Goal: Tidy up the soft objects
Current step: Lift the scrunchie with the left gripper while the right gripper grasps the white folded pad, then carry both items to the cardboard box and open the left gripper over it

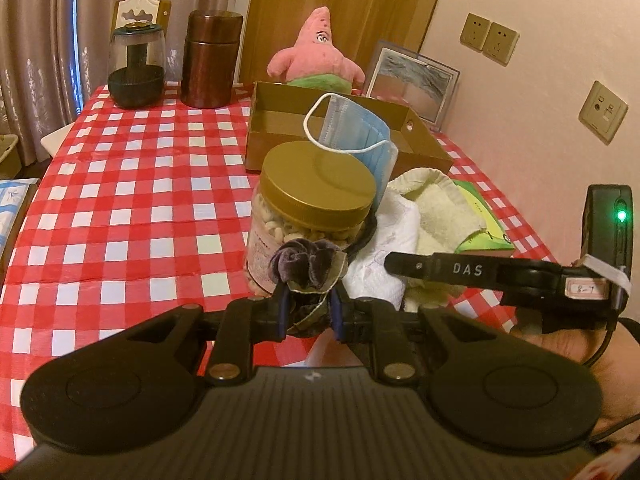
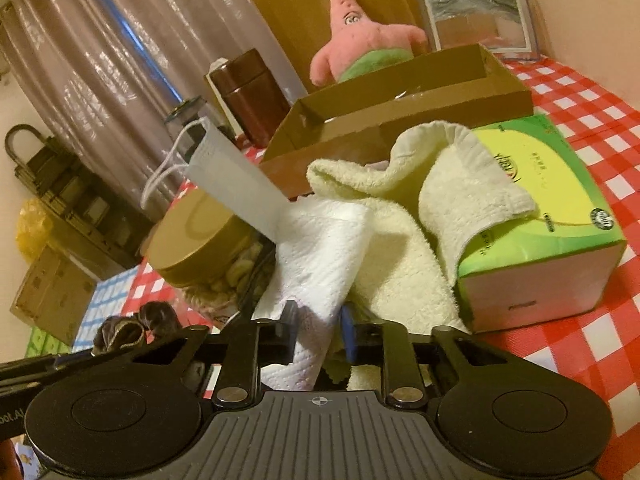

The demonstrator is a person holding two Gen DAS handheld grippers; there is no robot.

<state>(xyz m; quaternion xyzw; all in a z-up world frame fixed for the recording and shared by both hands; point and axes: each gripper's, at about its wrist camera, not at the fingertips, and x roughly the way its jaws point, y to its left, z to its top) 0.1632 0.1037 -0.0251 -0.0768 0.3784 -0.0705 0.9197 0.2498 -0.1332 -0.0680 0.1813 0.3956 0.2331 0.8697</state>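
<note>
My left gripper [image 1: 310, 312] is shut on a dark purple velvet scrunchie [image 1: 306, 266], held up in front of a nut jar [image 1: 312, 208] with a gold lid. A blue face mask [image 1: 356, 132] leans on that lid. My right gripper [image 2: 318, 330] is shut on a white paper towel [image 2: 320, 256], which lies against a cream towel [image 2: 400, 240]. The cream towel drapes over a green tissue box [image 2: 560, 216]. In the left wrist view the right gripper's finger [image 1: 440, 268] reaches over the white paper towel [image 1: 384, 248]. A brown cardboard tray [image 1: 280, 120] stands behind the pile, with nothing seen inside it.
A pink starfish plush [image 1: 316, 52] sits behind the tray beside a framed picture [image 1: 412, 84]. A brown canister [image 1: 210, 60] and a glass jar [image 1: 136, 68] stand at the back left of the red checked tablecloth [image 1: 140, 184]. The wall runs along the right.
</note>
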